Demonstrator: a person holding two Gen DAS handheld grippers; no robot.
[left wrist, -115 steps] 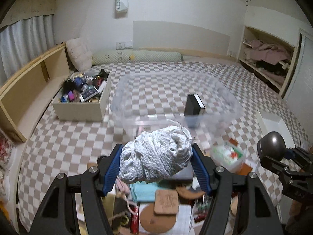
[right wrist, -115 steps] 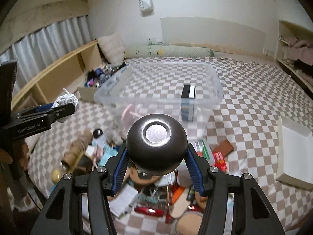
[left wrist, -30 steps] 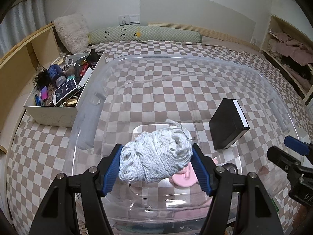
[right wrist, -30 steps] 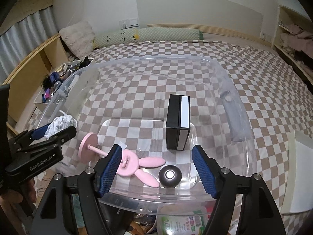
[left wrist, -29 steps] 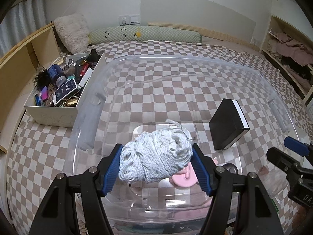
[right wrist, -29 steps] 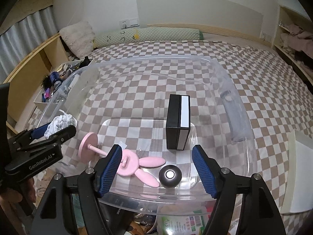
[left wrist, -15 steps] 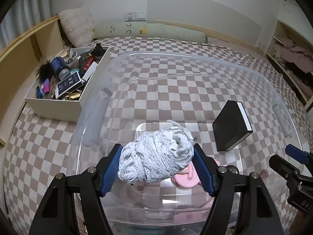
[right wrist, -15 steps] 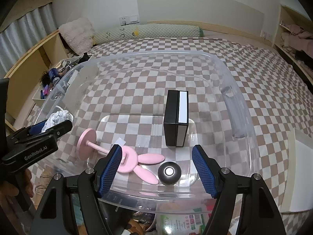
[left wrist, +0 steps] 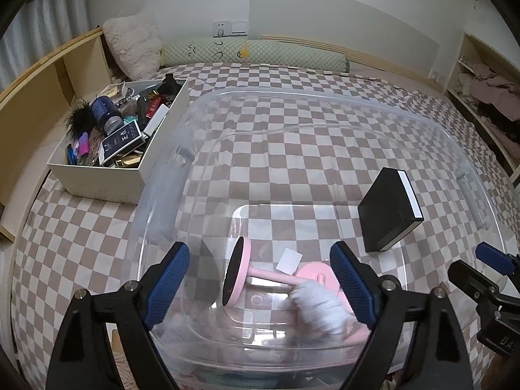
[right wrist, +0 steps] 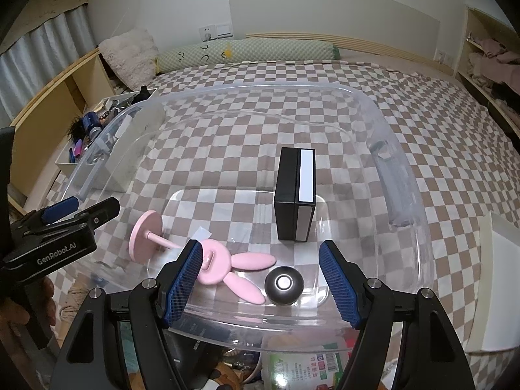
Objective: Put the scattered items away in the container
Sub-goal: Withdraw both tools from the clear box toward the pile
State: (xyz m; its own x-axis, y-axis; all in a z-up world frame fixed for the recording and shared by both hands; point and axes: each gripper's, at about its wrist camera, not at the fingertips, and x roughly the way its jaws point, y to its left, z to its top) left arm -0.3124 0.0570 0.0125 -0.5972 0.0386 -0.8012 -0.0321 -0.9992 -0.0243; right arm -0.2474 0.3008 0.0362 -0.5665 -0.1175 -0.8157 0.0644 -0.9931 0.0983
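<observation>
A clear plastic bin stands on the checkered bed. My left gripper is open above its near edge. A blurred white rope bundle is in the bin just below it, over a pink bunny-ear stand. A black box stands upright in the bin. A dark round ball lies at the bin's near side. My right gripper is open and empty above the ball.
A white box of small items sits left of the bin. A white lid lies at the right. Scattered items, including a green-and-white pack, lie under the near edge of the bin.
My left gripper opened and let go of the rope bundle, which dropped into the bin. My right gripper stayed open over the ball.
</observation>
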